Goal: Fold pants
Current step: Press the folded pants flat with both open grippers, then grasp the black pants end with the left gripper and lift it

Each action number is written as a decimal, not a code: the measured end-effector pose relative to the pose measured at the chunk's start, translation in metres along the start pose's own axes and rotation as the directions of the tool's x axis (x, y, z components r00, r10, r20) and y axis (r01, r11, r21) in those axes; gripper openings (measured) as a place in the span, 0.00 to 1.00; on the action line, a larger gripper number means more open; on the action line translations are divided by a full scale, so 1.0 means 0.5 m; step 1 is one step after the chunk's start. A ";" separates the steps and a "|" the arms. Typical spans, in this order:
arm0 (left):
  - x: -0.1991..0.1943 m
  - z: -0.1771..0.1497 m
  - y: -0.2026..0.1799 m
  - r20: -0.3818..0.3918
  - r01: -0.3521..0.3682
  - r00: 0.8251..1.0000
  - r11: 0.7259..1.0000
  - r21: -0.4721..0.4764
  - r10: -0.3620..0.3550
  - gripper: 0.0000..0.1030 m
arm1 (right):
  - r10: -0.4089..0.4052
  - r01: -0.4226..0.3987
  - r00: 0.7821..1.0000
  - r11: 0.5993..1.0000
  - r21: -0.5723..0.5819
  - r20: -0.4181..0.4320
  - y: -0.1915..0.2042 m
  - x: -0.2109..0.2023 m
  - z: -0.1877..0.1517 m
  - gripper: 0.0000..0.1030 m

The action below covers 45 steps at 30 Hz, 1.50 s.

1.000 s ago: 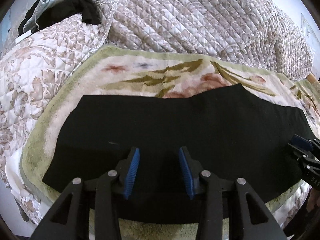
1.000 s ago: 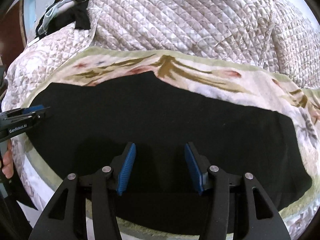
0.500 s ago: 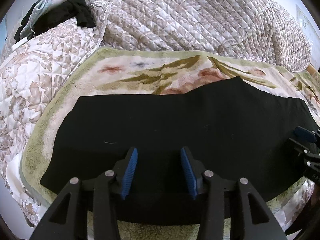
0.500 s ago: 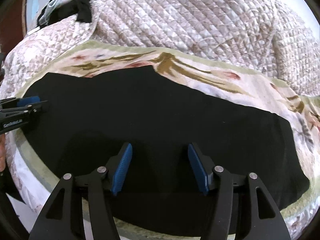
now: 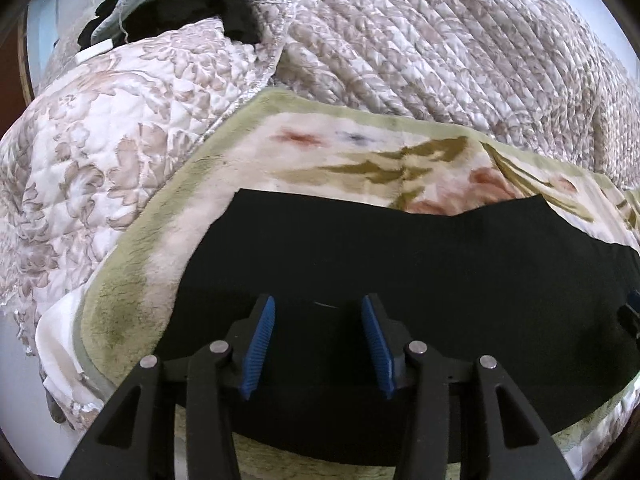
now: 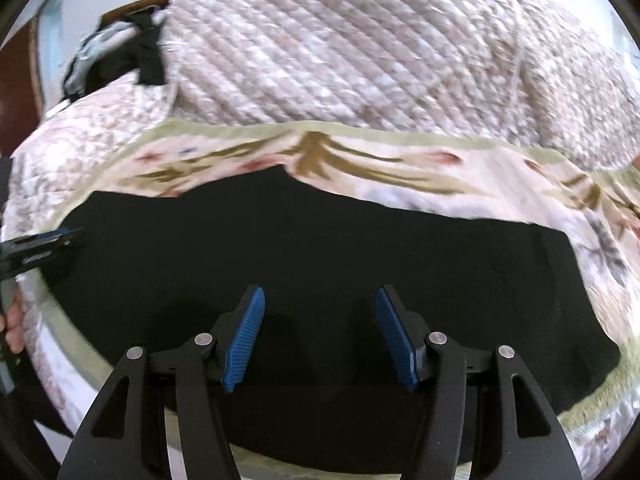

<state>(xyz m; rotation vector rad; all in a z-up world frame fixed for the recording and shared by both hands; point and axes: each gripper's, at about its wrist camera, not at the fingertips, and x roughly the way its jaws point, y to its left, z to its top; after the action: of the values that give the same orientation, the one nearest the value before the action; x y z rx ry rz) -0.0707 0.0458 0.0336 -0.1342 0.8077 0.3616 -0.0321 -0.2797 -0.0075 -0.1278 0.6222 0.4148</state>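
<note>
The black pants (image 5: 400, 264) lie flat in a long band across a floral plush blanket (image 5: 360, 152) on the bed; they also show in the right wrist view (image 6: 320, 248). My left gripper (image 5: 318, 308) is open and empty, hovering over the pants' left part near their left end. My right gripper (image 6: 320, 300) is open and empty over the pants' right part. The left gripper also shows at the left edge of the right wrist view (image 6: 40, 244). The right gripper's tip peeks in at the right edge of the left wrist view (image 5: 632, 312).
A quilted floral bedspread (image 5: 420, 48) is bunched up behind the blanket. A pile of dark and pale clothes (image 5: 172, 12) sits at the far left corner of the bed. The bed's front edge runs just below the pants.
My left gripper has shifted left toward the pants' left end. My right gripper has opened a little wider and moved slightly; the right view is blurred by motion. The pants have not moved.
</note>
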 end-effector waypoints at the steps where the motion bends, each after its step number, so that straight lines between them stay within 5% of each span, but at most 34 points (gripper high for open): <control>1: -0.001 -0.002 0.001 0.000 0.002 1.000 1.000 0.001 -0.002 0.47 | 0.013 -0.013 1.000 1.000 -0.010 -0.001 0.004 0.002 0.000 0.57; 28: 0.008 0.013 0.018 -0.008 -0.005 1.000 0.999 -0.036 0.004 0.50 | 0.015 -0.016 0.998 1.000 -0.007 -0.067 0.012 0.032 -0.008 0.57; 38: -0.001 0.011 0.135 -0.017 -0.054 0.999 0.984 -0.167 0.052 0.61 | 0.040 -0.039 0.997 0.999 0.017 -0.060 0.006 0.027 -0.007 0.57; 45: 0.022 -0.007 0.143 -0.037 -0.028 0.999 0.987 -0.159 0.022 0.66 | 0.057 -0.056 0.997 0.998 0.027 -0.061 0.012 0.027 -0.005 0.57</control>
<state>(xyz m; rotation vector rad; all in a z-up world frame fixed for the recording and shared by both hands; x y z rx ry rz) -0.0922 0.1141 0.0249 -0.2810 0.8156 0.4485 -0.0259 -0.2702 -0.0175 -0.0996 0.6923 0.4587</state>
